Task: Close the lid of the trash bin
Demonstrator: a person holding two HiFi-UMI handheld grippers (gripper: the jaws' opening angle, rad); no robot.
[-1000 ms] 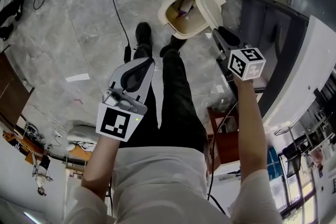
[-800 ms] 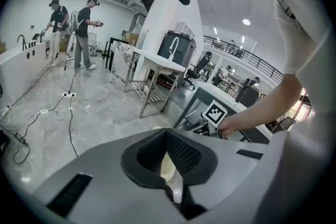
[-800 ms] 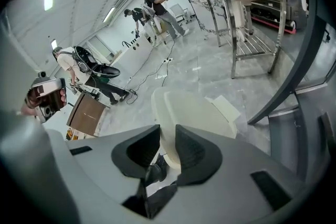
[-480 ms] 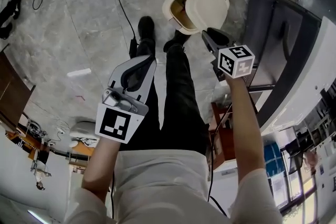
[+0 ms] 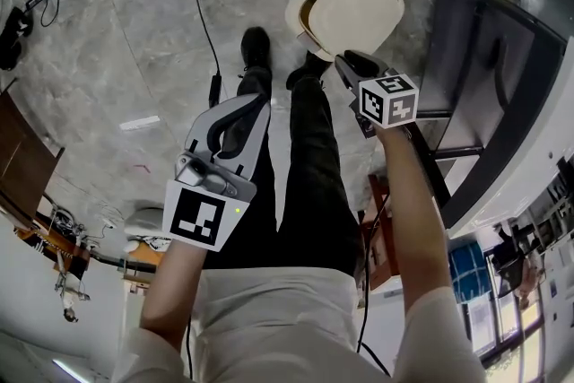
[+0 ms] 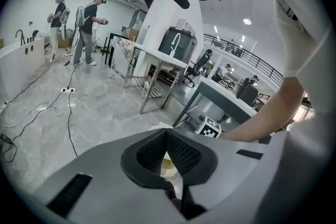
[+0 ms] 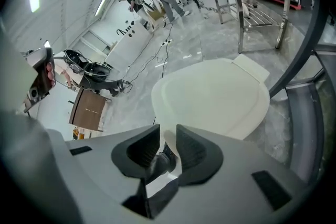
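Observation:
The cream trash bin (image 5: 309, 22) stands on the marble floor in front of the person's feet. Its lid (image 5: 354, 4) is tilted low over the opening, and only a narrow dark sliver of the inside (image 5: 303, 13) shows at the left. My right gripper (image 5: 345, 60) is at the lid's near edge. In the right gripper view the lid (image 7: 210, 94) fills the middle, with its rim pinched between the narrow-set pads of that gripper (image 7: 168, 131). My left gripper (image 5: 256, 103) is held back over the person's leg, shut and empty; the left gripper (image 6: 167, 134) shows its pads meeting.
A black cable (image 5: 202, 13) runs over the floor left of the bin. The person's shoes (image 5: 256, 45) stand close to it. A dark table frame (image 5: 466, 58) is on the right, a steel rack (image 7: 252, 13) beyond. A brown cabinet (image 5: 18, 157) stands far left.
The lid has swung down from upright to almost over the bin's opening. My right gripper moved left and closer with it. The left gripper stayed put.

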